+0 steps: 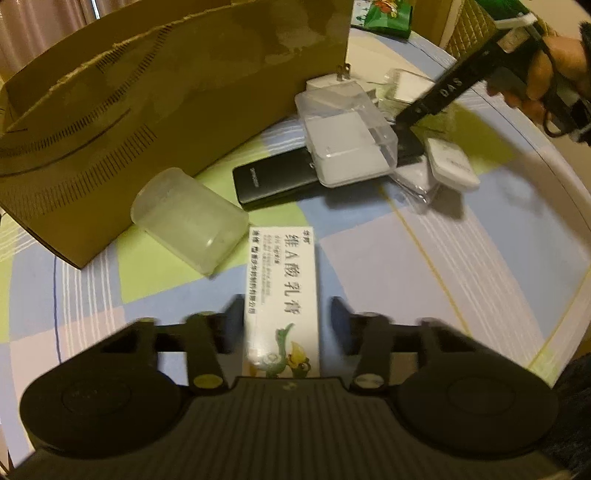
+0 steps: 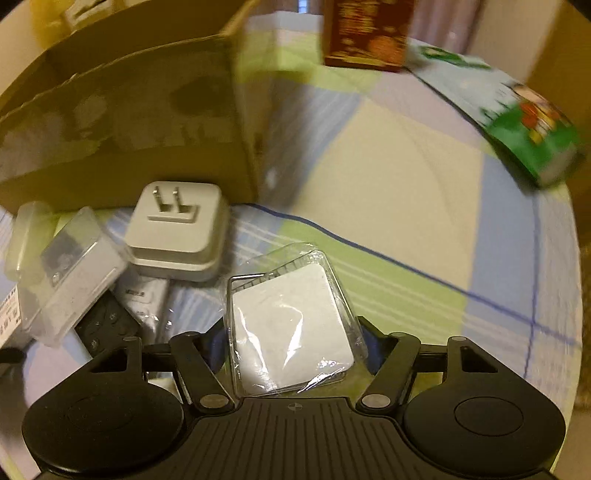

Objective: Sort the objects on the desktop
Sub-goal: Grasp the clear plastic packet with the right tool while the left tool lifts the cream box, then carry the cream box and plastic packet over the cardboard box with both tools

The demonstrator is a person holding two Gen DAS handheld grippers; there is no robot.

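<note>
While left tool point(image 1: 282, 317) straddles white carton point(image 1: 281, 295) ungripped, right tool point(image 2: 295, 339) clamps wrapped pad point(image 2: 291, 332).

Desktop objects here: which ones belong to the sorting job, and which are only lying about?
Job:
white ointment box, between the left gripper fingers
bagged white pad, between the right gripper fingers
cardboard box

Lying about:
green snack bag
red box

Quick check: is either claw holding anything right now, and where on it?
Left claw straddles the near end of the white carton, not visibly clamped. Right claw brackets the bagged white square by its side edges; contact cannot be told.
</note>
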